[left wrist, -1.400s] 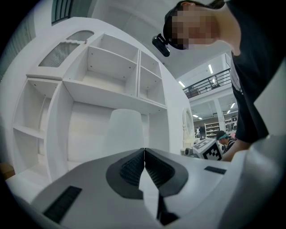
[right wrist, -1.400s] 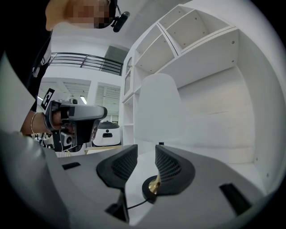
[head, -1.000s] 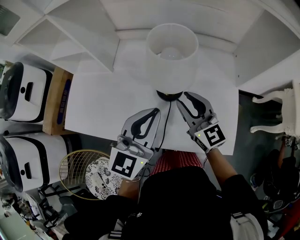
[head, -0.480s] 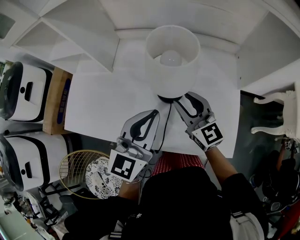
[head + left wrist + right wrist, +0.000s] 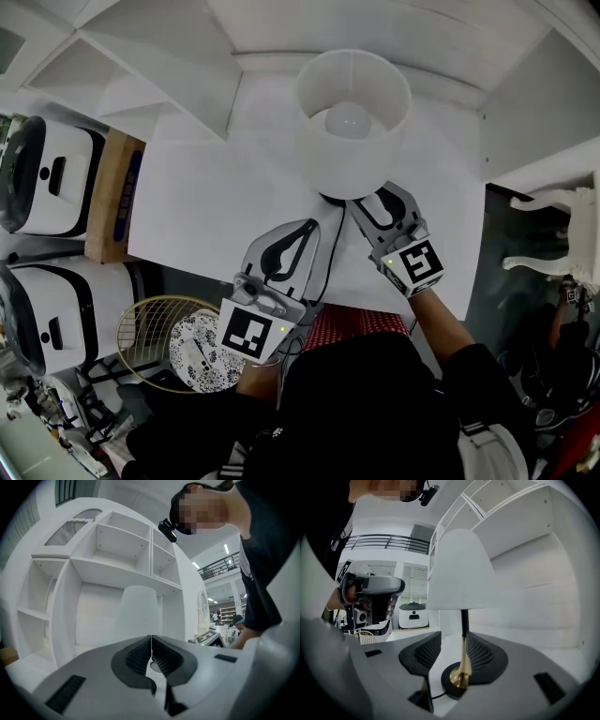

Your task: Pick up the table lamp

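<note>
The table lamp [image 5: 352,131] is standing at twelve o'clock; the right gripper [image 5: 368,200], jaws just opening wide, is straddling its brass stem [image 5: 463,660] untouched, the left gripper [image 5: 312,225] idling shut. Seeming top-heavy and slick, it is wanting a firm, low stem grip.

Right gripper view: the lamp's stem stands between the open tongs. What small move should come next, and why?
Probably close the right tongs on the table lamp's stem. Their jaws have just been opening and now stand either side of the stem, not pressing it, with the base on the table. The left tongs are shut and empty.
</note>
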`<control>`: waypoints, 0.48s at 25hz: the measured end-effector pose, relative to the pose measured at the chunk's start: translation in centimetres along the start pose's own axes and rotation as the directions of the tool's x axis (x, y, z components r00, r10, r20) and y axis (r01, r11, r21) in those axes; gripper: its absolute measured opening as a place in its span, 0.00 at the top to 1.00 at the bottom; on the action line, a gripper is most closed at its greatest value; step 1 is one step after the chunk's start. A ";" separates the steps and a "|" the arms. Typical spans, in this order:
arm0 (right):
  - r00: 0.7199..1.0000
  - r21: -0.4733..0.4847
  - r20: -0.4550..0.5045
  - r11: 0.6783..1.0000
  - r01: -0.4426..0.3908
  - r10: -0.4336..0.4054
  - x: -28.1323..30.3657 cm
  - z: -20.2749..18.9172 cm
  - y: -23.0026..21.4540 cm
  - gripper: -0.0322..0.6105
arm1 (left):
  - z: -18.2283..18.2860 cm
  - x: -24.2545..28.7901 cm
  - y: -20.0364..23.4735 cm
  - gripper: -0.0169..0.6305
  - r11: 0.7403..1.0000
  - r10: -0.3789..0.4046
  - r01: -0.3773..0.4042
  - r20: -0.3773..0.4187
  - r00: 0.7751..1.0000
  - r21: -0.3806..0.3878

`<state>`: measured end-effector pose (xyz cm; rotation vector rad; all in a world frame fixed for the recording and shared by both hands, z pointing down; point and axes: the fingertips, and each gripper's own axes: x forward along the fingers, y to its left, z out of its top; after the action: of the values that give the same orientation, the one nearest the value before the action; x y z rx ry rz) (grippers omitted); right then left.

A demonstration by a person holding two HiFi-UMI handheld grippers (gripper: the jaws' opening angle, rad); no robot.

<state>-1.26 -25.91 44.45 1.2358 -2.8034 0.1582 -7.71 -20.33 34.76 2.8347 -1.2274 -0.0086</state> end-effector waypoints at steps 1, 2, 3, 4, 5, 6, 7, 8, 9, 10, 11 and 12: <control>1.000 0.001 -0.020 1.000 0.007 -0.007 0.1 -0.5 -0.2 0.71 | -0.1 0.0 0.0 0.95 1.000 0.001 -0.001 -0.001 1.000 -0.002; 0.999 0.000 -0.032 1.000 0.010 -0.010 0.2 -0.8 -0.3 0.71 | -0.2 0.0 0.1 0.95 1.000 0.002 -0.002 -0.003 1.000 -0.004; 1.000 -0.002 -0.030 1.000 0.007 -0.007 0.4 -0.9 -0.3 0.70 | -0.3 0.0 0.1 0.95 1.000 0.003 -0.003 -0.004 1.000 -0.006; 1.000 -0.003 -0.015 1.000 0.002 -0.002 0.6 -0.8 -0.3 0.70 | -0.3 0.1 0.1 0.95 1.000 0.004 -0.004 -0.006 1.000 -0.007; 1.000 -0.001 0.002 1.000 0.000 0.000 0.8 -0.9 -0.4 0.70 | -0.4 0.1 0.1 0.95 1.000 0.005 -0.005 -0.008 1.000 -0.006; 1.000 0.001 0.009 1.000 0.003 -0.003 0.9 -1.0 -0.6 0.70 | -0.5 0.1 0.1 0.95 1.000 0.005 -0.005 -0.010 1.000 -0.005; 1.000 0.000 0.011 1.000 0.007 -0.007 1.0 -1.1 -0.8 0.69 | -0.5 0.0 0.1 0.95 1.000 0.005 -0.005 -0.011 1.000 -0.005; 1.000 -0.005 0.011 1.000 0.008 -0.008 1.0 -1.1 -0.8 0.69 | -0.6 0.0 0.1 0.95 1.000 0.006 -0.006 -0.013 1.000 -0.005; 1.000 -0.011 0.012 1.000 0.006 -0.005 1.1 -0.9 -0.8 0.69 | -0.6 0.0 0.2 0.95 1.000 0.007 -0.007 -0.014 1.000 -0.005; 1.000 -0.018 0.014 1.000 0.002 -0.002 1.2 -0.7 -0.7 0.69 | -0.7 0.0 0.2 0.95 1.000 0.009 -0.009 -0.014 1.000 -0.006; 1.000 -0.022 0.016 1.000 0.002 -0.001 1.3 -0.7 -0.7 0.69 | -0.7 0.0 0.2 0.95 1.000 0.010 -0.010 -0.014 1.000 -0.005; 1.000 -0.020 0.017 1.000 0.004 -0.003 1.4 -0.8 -0.8 0.69 | -0.7 0.0 0.2 0.95 1.000 0.011 -0.011 -0.015 1.000 -0.004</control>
<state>-1.61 -27.33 45.48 1.2439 -2.8099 0.1189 -7.85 -20.47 35.45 2.8192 -1.2379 0.0107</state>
